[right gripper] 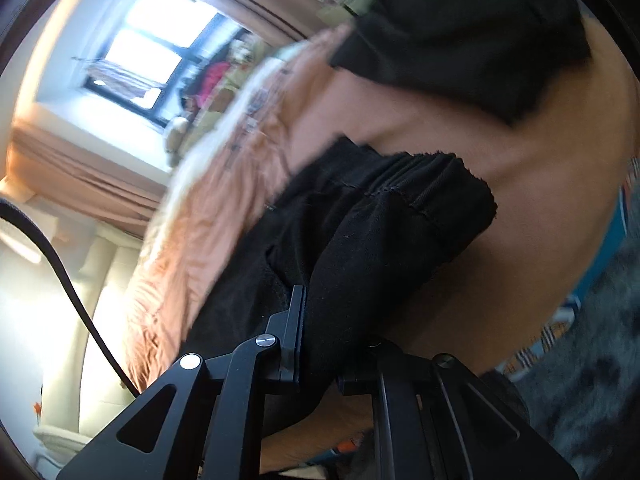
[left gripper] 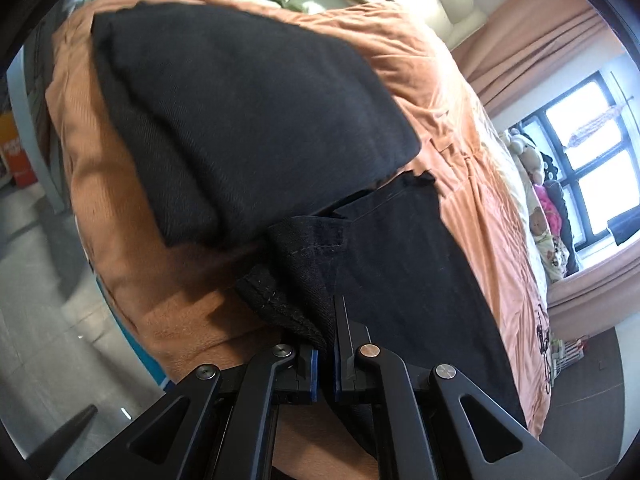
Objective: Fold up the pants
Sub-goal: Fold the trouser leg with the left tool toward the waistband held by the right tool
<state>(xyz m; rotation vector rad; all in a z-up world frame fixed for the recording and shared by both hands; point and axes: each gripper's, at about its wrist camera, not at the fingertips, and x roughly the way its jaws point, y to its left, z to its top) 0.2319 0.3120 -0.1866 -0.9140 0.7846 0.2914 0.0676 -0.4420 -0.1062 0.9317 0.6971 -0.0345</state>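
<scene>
Right now your left gripper is clamped on a hemmed edge of the black pants, low in the centre of the left wrist view. The blue-edged pads are nearly together with the dark, stitched fabric pinched between them. From there the cloth spreads up and to the right over the orange bedspread. A separate folded black garment fills the upper middle of that frame, lying on the same bedspread, its near corner just above the pinched hem.

Your right gripper also grasps the pants: in the right wrist view a thick bunch of black cloth runs between the fingers at lower centre, covering the right-hand finger entirely, while the left finger presses against the fabric's side. The bunched waistband end sits centre right, raised off the bedspread. The folded garment shows blurred at upper right.

A window with dark frames sits at the right edge of the left view, with soft toys along its sill and peach curtains beside it.
</scene>
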